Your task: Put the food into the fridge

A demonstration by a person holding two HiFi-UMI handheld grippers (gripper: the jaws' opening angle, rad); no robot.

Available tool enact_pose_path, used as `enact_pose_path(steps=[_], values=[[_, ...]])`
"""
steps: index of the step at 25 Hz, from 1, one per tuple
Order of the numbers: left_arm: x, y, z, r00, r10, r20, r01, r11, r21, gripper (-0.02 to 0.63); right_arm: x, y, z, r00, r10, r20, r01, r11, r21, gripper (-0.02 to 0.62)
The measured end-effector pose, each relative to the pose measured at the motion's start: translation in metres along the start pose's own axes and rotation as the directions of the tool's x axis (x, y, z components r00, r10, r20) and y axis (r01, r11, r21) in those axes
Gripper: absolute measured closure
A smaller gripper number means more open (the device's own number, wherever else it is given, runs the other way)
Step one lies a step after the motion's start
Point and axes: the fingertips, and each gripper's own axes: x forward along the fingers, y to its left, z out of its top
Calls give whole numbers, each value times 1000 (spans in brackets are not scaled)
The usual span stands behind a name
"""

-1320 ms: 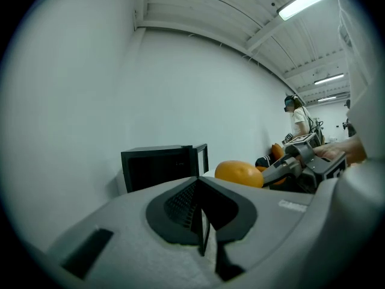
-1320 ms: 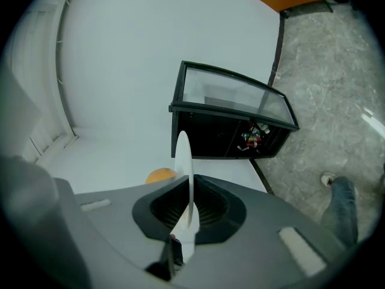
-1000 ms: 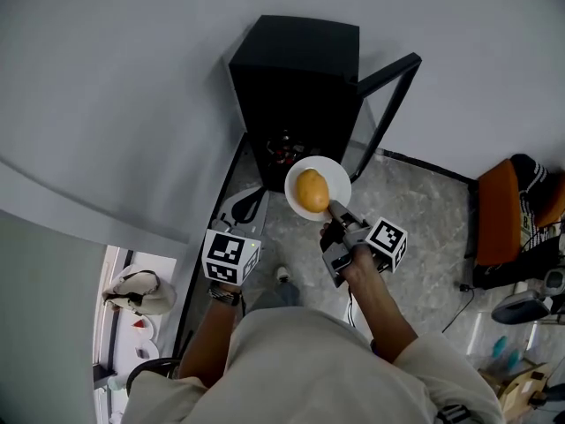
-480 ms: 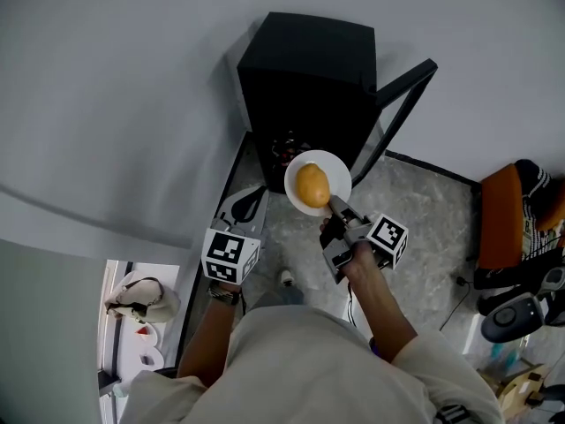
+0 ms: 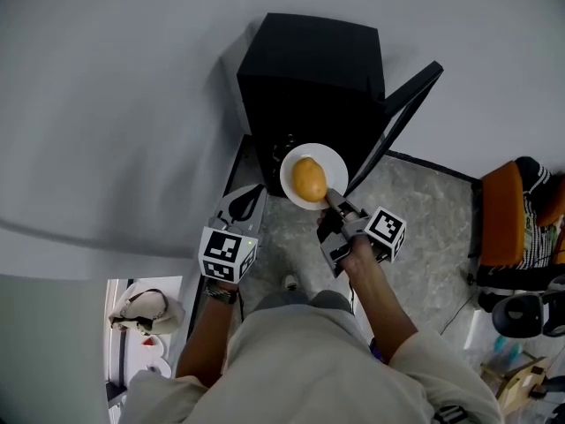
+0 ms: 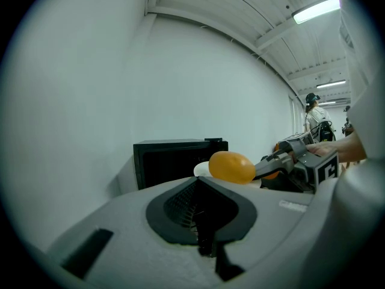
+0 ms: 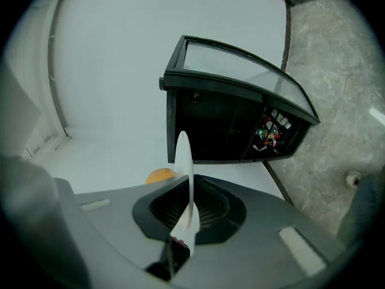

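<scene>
Now, right tool (image 7: 186, 218): clamped on the rim of a white plate (image 5: 337, 170). In the right gripper view the plate shows edge-on between the jaws. It is held roughly level, out in front of the person.
Fruit (image 5: 309, 180): one rounded yellow-orange piece lying on the middle of the plate. Its kind cannot be told.
Left tool (image 6: 201, 227): jaws together with nothing between them. It is held to the left of the right tool and apart from the plate.
Fridge (image 5: 309, 60): a small black cabinet on the floor (image 5: 424, 210), set against a pale wall (image 5: 132, 104) and straight ahead of the plate. In the head view the plate's far edge overlaps the open front.
Door (image 5: 402, 113): swung wide open to the right, a clear pane in a black frame.
Inside: dark, with a few small colourful things (image 7: 272, 131) low down. They are too small to name.
Floor: grey with a stone pattern.
Seat (image 5: 499, 219): orange, well apart from the fridge at the right edge of the head view.
Task thing's place: the fruit is on the plate, just in front of the fridge opening and not yet inside.
</scene>
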Motion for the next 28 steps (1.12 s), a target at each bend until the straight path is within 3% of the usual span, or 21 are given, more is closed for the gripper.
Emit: enact_pose_path(steps=[14, 23, 28], values=[[19, 19, -6, 1000, 10, -11, -10, 1000, -1, 604, 70, -18, 33, 1000, 15, -16, -15, 1000, -1, 575], [63, 38, -9, 999, 30, -24, -31, 999, -45, 604, 137, -59, 79, 999, 24, -39, -26, 998, -62, 574], [80, 47, -6, 998, 55, -16, -56, 996, -74, 604, 161, -81, 92, 998, 33, -47, -35, 999, -39, 574]])
